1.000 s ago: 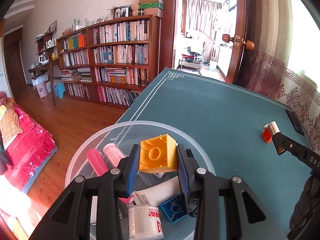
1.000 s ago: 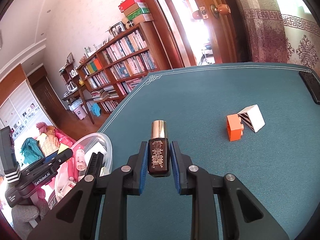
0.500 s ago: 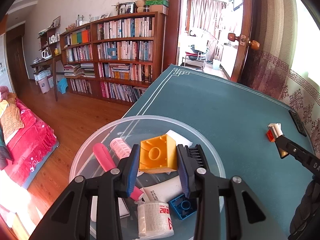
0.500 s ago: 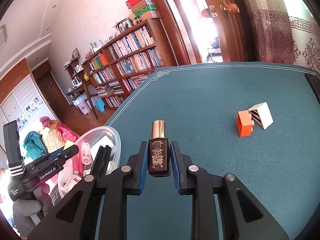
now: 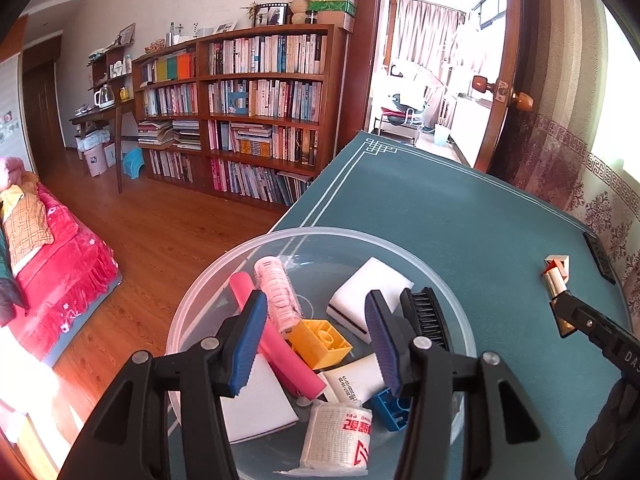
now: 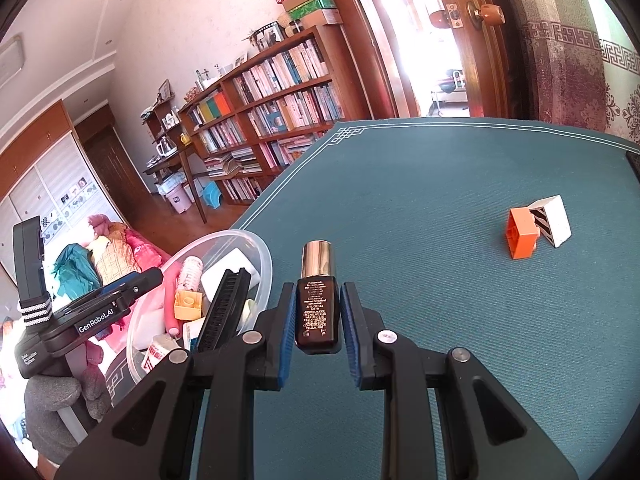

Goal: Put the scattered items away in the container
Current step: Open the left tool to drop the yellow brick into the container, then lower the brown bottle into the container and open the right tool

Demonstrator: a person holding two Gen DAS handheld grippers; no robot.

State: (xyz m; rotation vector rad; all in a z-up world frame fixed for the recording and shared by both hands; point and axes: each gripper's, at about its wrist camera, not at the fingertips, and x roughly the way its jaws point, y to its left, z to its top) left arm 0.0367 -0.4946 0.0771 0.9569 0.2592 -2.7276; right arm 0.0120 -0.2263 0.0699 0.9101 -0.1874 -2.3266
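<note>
left gripper spread wide over clear bowl, nothing held; yellow brick lies inside among clutter | right gripper clamps dark serum bottle above teal table | right view only: orange brick touching white box, open cloth around; bowl at table's left edge

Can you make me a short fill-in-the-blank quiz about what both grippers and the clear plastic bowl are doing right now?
1. The left gripper hangs open above the clear plastic bowl, and the yellow toy brick lies ____ the bowl.
2. The right gripper is shut on a dark brown bottle with a ____ cap.
3. On the teal tablecloth, the orange toy brick lies beside a white ____.

Missing words: inside; gold; box
</note>
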